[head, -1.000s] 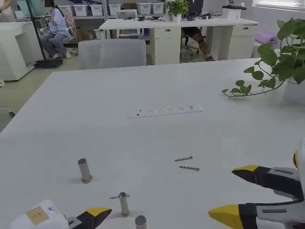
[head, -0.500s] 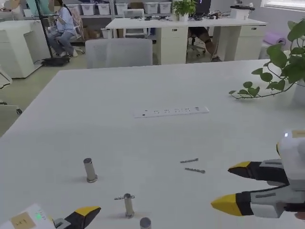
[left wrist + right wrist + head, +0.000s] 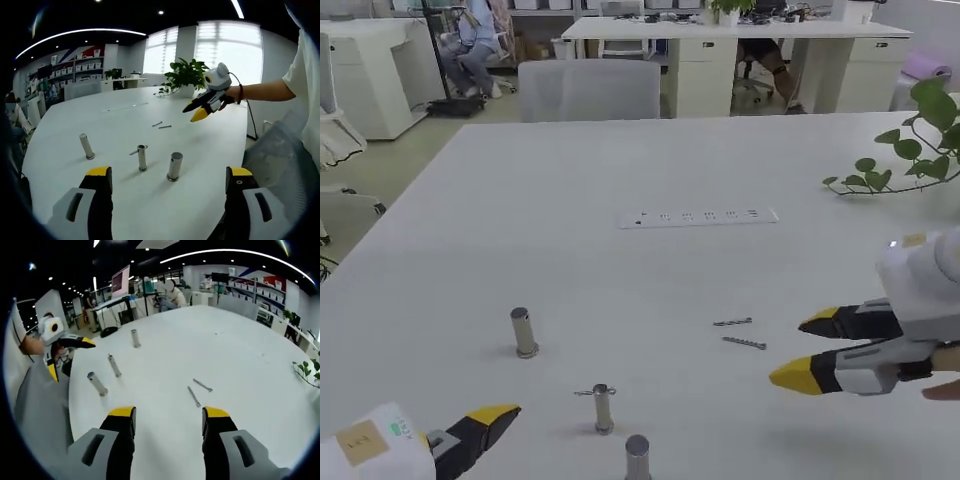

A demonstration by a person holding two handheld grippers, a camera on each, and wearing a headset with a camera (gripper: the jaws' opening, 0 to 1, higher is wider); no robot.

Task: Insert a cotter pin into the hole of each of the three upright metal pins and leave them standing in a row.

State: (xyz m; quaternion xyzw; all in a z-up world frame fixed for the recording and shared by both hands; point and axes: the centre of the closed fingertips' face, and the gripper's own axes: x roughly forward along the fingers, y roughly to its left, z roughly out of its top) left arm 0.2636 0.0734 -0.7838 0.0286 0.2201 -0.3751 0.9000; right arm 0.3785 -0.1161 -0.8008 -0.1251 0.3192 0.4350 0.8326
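One down, two to go, by my reckoning. Three upright metal pins stand on the white workbench point(image 3: 650, 170) close to its near edge, towards the left-hand corner. The far pin point(image 3: 524, 332) is bare. The middle pin point(image 3: 603, 410) has a fitted cotter pin point(image 3: 586, 392) through its top. The nearest pin point(image 3: 638, 460) looks bare too. That makes three cotter pins in all, since two loose cotter pins lie flat side by side further in from the near edge, one point(image 3: 732, 322) just beyond the other point(image 3: 745, 343).

There are two grippers, and both are carrying nothing. The right gripper point(image 3: 805, 350) hovers near the loose pair on the side towards the right edge, with its jaws spread apart. The left gripper point(image 3: 70, 357) hangs over the near edge by the upright pins, and its jaws are parted as well.

The step in hand looks like fetching the second cotter pin. I'd say the right gripper needs to come down, close on one thin loose pin without knocking the other, and line it up with a bare pin's hole. The left gripper is well placed to steady that pin.
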